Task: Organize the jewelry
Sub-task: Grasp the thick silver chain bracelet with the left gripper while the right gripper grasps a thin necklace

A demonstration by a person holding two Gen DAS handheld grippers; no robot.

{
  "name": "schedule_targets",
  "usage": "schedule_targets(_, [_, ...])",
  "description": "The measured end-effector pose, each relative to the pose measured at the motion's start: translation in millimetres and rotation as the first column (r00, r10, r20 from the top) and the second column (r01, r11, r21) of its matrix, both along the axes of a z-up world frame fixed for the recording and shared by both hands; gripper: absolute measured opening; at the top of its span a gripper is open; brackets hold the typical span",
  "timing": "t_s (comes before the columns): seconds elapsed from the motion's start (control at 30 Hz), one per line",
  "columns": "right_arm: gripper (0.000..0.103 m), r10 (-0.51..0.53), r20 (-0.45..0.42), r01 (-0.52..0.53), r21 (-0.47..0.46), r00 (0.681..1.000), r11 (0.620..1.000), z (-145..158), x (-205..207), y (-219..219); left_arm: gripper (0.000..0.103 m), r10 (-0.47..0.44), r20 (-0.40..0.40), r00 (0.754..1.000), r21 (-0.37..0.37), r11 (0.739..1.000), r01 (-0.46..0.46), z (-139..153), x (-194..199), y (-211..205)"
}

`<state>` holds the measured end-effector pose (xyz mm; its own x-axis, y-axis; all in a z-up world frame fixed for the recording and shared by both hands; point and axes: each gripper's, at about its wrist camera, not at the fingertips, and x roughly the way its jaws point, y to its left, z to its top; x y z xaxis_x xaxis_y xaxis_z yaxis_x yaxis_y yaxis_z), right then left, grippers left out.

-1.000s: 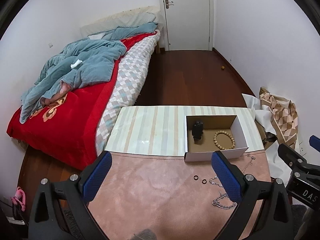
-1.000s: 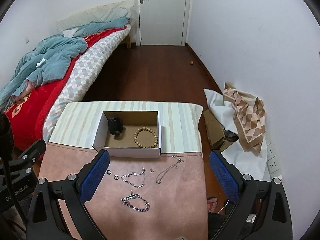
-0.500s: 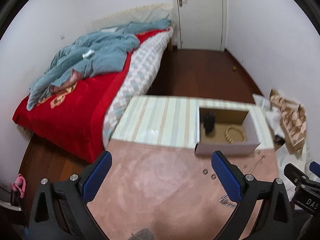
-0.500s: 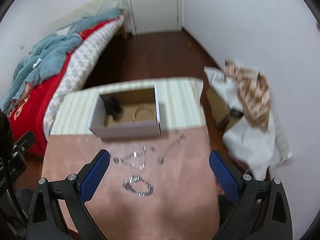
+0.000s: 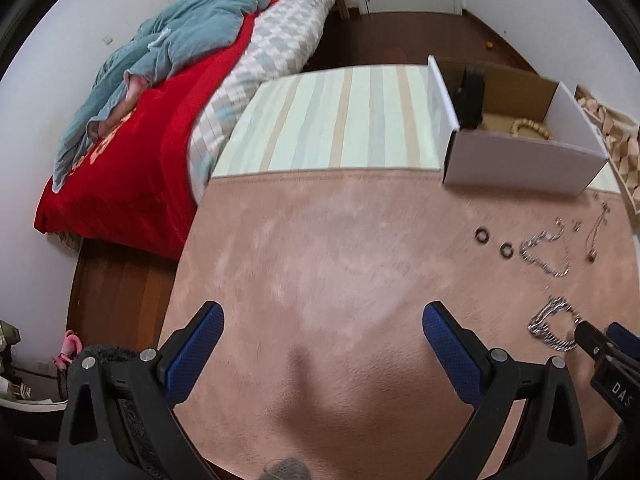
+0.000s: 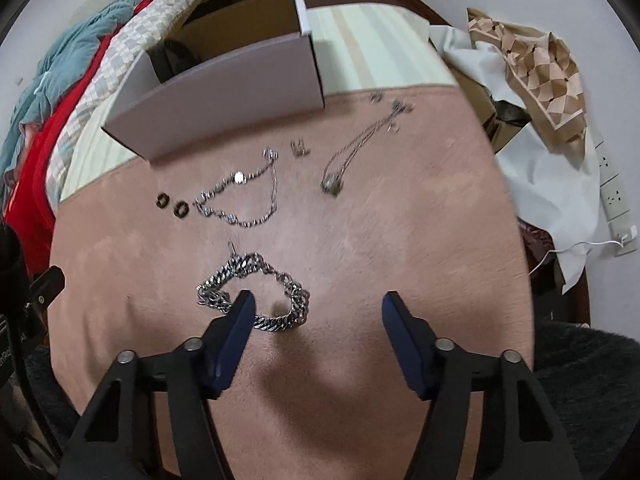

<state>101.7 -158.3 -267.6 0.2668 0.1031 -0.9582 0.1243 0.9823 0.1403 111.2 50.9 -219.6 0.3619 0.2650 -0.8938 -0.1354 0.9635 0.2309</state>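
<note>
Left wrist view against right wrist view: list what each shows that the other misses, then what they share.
Only the left wrist view shows the wooden bead bracelet inside the box and the pink slippers on the floor. Only the right wrist view shows the wall sockets and white cable. Both show the white box, two dark rings, thin chains and the chunky silver bracelet on the pink cloth.

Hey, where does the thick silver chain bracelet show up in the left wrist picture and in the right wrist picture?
Left wrist: chain bracelet lies low at the right edge on the pink mat, beside the right gripper's tip.
Right wrist: chain bracelet sits just below centre, left of the right gripper, partly behind its left finger.
Shared landmark: the white box, beyond it in both.
</note>
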Motion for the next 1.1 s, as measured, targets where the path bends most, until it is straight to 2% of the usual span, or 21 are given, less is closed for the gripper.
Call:
schedule_targets(0.07, [0.061, -0.011, 0.003, 0.011, 0.011, 1.000, 1.000, 1, -2, -1, 0.101, -0.010, -0.017, 1.000, -0.020, 1.000, 0.010, -4, 0, -2])
schedule_targets(0.17, [0.061, -0.048, 0.034, 0.047, 0.033, 0.998, 0.998, 10, -7, -16, 0.101, -0.060, -0.040, 0.997, -0.094, 0.994, 0.056, -7, 1, -14])
schedule_targets(0.23, [0.061, -0.080, 0.047, 0.079, 0.024, 0.996, 0.997, 16, -9, -29, 0.101, -0.117, -0.058, 0.991, -0.166, 0.980, 0.106, -10, 4, -30])
schedule_targets(0.4, [0.061, -0.154, 0.057, 0.155, -0.013, 0.986, 0.988, 23, -16, -63, 0.100, -0.238, -0.108, 0.965, -0.277, 0.940, 0.200, -26, 15, -74])
schedule_targets(0.47, [0.061, -0.177, 0.050, 0.178, -0.020, 0.983, 0.984, 22, -20, -75, 0.095, -0.268, -0.128, 0.955, -0.305, 0.927, 0.220, -32, 19, -89])
schedule_targets(0.53, [0.061, -0.201, 0.042, 0.202, -0.023, 0.979, 0.979, 21, -25, -85, 0.090, -0.295, -0.142, 0.945, -0.300, 0.922, 0.243, -39, 21, -104])
schedule_targets(0.63, [0.061, -0.224, 0.034, 0.225, -0.022, 0.974, 0.974, 18, -28, -96, 0.072, -0.335, -0.152, 0.930, -0.281, 0.917, 0.284, -45, 22, -121])
schedule_targets(0.67, [0.061, -0.230, 0.032, 0.230, -0.020, 0.973, 0.973, 18, -29, -99, 0.063, -0.350, -0.156, 0.924, -0.275, 0.913, 0.300, -46, 22, -126])
schedule_targets(0.73, [0.061, -0.238, 0.031, 0.238, -0.016, 0.971, 0.971, 18, -30, -105, 0.053, -0.369, -0.155, 0.916, -0.259, 0.910, 0.323, -46, 22, -133])
schedule_targets(0.77, [0.061, -0.241, 0.030, 0.241, -0.016, 0.970, 0.970, 18, -29, -106, 0.039, -0.381, -0.146, 0.913, -0.261, 0.905, 0.336, -45, 22, -135])
schedule_targets(0.8, [0.061, -0.242, 0.030, 0.243, -0.015, 0.970, 0.970, 18, -29, -107, 0.019, -0.390, -0.142, 0.910, -0.260, 0.902, 0.346, -43, 23, -136])
schedule_targets(0.83, [0.061, -0.244, 0.032, 0.244, -0.012, 0.969, 0.970, 18, -28, -108, 0.013, -0.398, -0.142, 0.906, -0.259, 0.899, 0.354, -42, 24, -137])
schedule_targets(0.97, [0.061, -0.236, 0.041, 0.237, -0.002, 0.971, 0.972, 21, -23, -107, 0.003, -0.395, -0.128, 0.910, -0.256, 0.899, 0.354, -38, 28, -131])
schedule_targets(1.1, [0.061, -0.208, 0.051, 0.207, 0.025, 0.977, 0.978, 25, -15, -99, 0.003, -0.348, -0.107, 0.932, -0.247, 0.917, 0.314, -31, 32, -105])
